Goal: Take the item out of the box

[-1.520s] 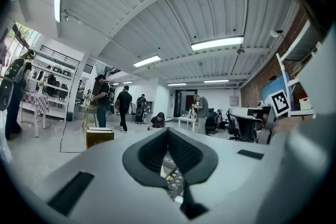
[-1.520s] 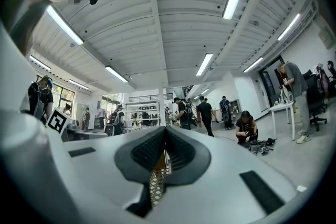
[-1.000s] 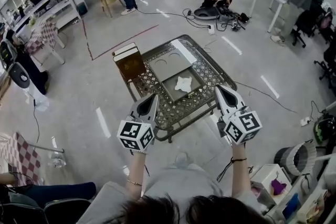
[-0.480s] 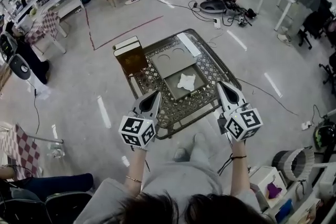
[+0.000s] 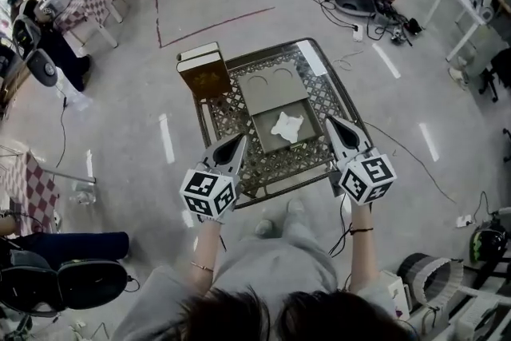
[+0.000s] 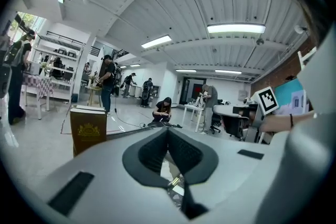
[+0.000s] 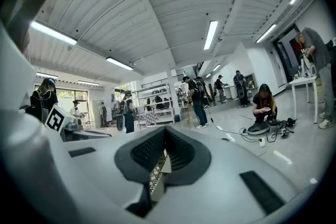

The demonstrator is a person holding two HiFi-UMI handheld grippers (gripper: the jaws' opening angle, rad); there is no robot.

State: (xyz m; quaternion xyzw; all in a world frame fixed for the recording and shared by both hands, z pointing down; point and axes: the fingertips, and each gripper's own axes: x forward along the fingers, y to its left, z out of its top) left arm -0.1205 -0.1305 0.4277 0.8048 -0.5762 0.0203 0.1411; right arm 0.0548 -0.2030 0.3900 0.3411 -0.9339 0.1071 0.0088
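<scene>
The desk is a small rectangular one with a dark metal frame and a top of ornate openwork lattice, standing on a smooth, pale grey floor. Lying flat in its middle is the box, a shallow, square-cornered grey cardboard case opened out in two halves. The far half is the lid, matte and plain apart from two round impressions near its far edge. The near half is the tray, and the item lies inside it: a small white thing with a crumpled, irregular outline, soft-looking against the grey card; what it is made of cannot be told. At the desk's far left corner a tall brown box stands upright, slab-shaped, with a pale top edge and a gold emblem on its face. A flat white strip lies along the far right corner. The left gripper hovers over the near left part of the desk, its grey, tapered shell pointing toward the tray. The right gripper hovers at the tray's right side, just beside it and apart from the item. Each carries a cube of black-and-white square markers at its rear. In both gripper views the dark, finely ribbed pads meet at their tips, so both grippers are closed and hold nothing.
</scene>
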